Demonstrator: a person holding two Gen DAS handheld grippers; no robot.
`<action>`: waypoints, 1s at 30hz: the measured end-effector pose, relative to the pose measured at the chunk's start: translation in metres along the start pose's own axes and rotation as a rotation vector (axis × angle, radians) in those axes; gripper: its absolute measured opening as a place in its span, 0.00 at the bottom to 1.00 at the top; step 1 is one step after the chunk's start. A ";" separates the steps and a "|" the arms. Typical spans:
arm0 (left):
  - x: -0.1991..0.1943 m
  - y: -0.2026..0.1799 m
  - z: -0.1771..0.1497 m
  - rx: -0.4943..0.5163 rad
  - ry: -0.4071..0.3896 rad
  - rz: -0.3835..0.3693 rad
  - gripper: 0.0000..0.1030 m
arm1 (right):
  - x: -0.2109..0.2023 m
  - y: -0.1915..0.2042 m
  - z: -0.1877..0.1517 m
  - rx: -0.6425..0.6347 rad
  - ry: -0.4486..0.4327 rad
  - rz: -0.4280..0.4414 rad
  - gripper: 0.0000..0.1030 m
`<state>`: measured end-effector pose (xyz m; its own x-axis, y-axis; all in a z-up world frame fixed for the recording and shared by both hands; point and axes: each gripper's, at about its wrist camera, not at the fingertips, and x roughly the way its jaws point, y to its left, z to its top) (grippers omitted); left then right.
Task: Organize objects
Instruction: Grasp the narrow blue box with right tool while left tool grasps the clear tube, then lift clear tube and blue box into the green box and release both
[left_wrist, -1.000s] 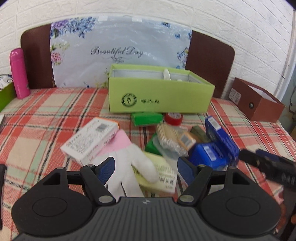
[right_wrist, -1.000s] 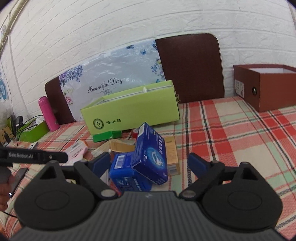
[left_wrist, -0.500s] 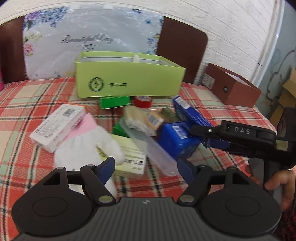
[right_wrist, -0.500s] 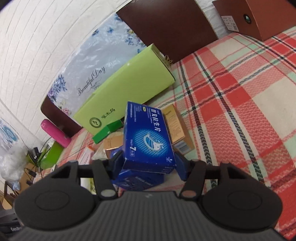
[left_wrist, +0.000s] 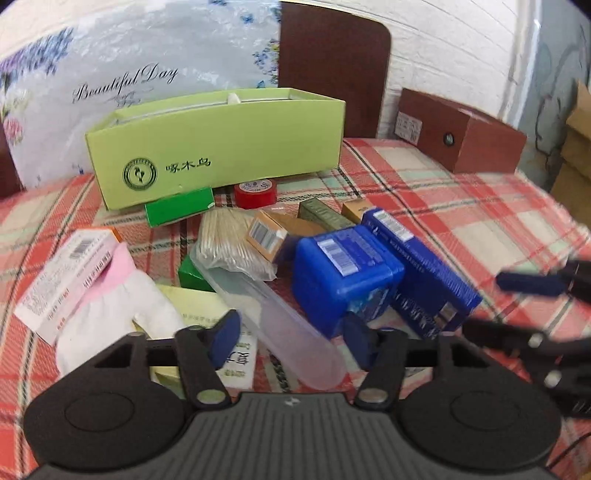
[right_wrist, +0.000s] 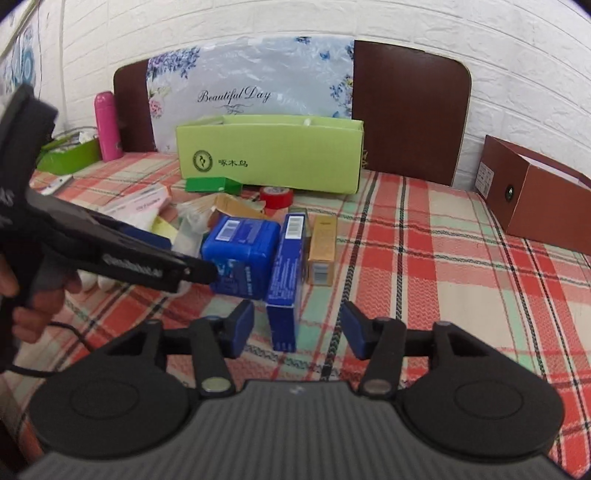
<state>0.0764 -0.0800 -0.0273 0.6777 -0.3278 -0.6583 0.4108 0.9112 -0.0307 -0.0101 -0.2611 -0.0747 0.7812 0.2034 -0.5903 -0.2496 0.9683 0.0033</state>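
Plaid cloth (right_wrist: 424, 258), red and green checks, covers the table; the clutter sits in front of a long light-green box (left_wrist: 218, 147) whose top is open.

Left gripper (left_wrist: 291, 338): jaws have just been closing and now stand about half apart. A clear plastic case (left_wrist: 273, 321) lies between the pads; contact with it cannot be told from this view, no grip seen. Just beside it: white glove with pink cuff (left_wrist: 118, 306), pale yellow leaflet box (left_wrist: 199, 306), bag of cotton swabs (left_wrist: 232, 240).

Right gripper (right_wrist: 295, 328): jaws half apart, nothing pressed between the pads. The flat blue box (right_wrist: 286, 273) stands on its narrow side on the cloth just ahead of the fingertips, apart from them, touching the squat blue box (right_wrist: 243, 251) on its left. A gold carton (right_wrist: 322, 251) lies just to its right.

Red tape roll (right_wrist: 275, 196) and small green box (right_wrist: 212, 184) rest against the front wall of the light-green box. Brown box (right_wrist: 535, 206) sits well apart at the right edge; pink bottle (right_wrist: 107, 125) stands at far left
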 end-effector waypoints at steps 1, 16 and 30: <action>-0.001 0.001 -0.002 0.020 -0.001 0.008 0.46 | 0.000 0.000 0.002 -0.005 -0.008 -0.011 0.58; -0.016 0.027 -0.009 0.008 0.009 0.019 0.57 | 0.033 0.004 0.022 0.025 -0.007 -0.054 0.45; -0.007 0.050 0.005 -0.150 0.010 -0.034 0.31 | 0.044 -0.004 0.015 0.141 0.034 -0.021 0.45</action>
<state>0.0949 -0.0335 -0.0207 0.6582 -0.3574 -0.6626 0.3370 0.9269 -0.1652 0.0337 -0.2536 -0.0885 0.7652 0.1803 -0.6180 -0.1489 0.9835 0.1026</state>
